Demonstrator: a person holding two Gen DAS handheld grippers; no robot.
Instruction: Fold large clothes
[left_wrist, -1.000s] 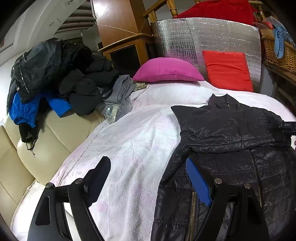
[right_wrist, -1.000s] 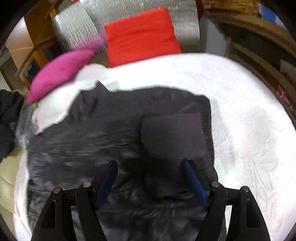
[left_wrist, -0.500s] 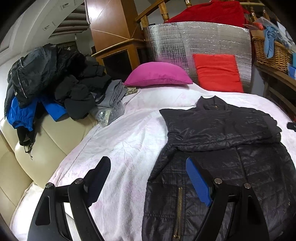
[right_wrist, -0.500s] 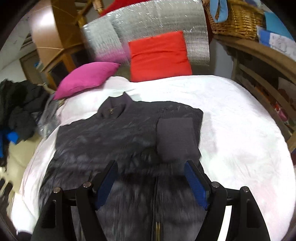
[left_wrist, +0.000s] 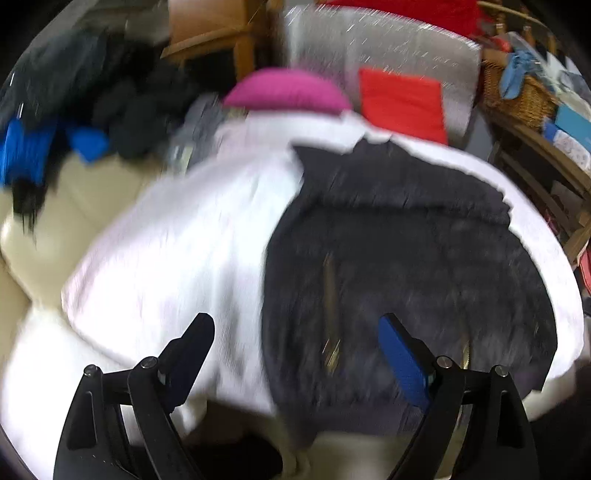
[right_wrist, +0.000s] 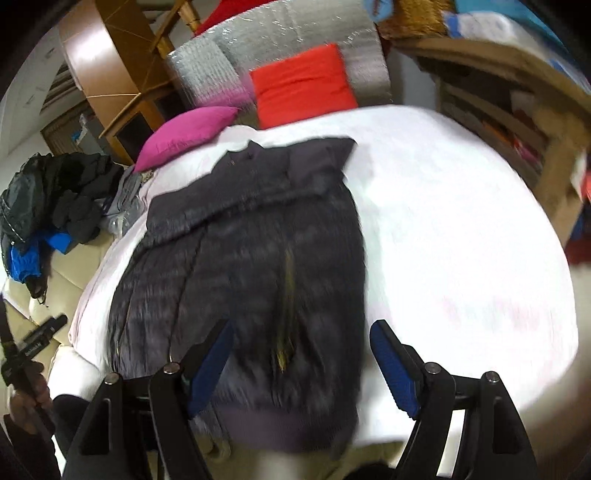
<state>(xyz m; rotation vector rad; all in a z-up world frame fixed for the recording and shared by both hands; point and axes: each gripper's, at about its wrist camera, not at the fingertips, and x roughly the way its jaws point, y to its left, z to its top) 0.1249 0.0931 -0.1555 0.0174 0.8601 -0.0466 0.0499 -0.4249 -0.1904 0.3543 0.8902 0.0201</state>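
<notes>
Ahead of both grippers, the black quilted jacket (right_wrist: 258, 258) with sleeves folded across; right gripper (right_wrist: 301, 363) and left gripper (left_wrist: 295, 354), jaws just widened and empty, have drawn back to its hem, ready for the lengthwise fold

Black jackets laid out flat (right_wrist: 251, 266): I count one
Pink pillows (right_wrist: 186, 134): one
Red cushions (right_wrist: 303, 86): one
Tongs I see: two, left (left_wrist: 295, 354), right (right_wrist: 301, 363)
Wicker baskets (left_wrist: 517, 92): one
</notes>
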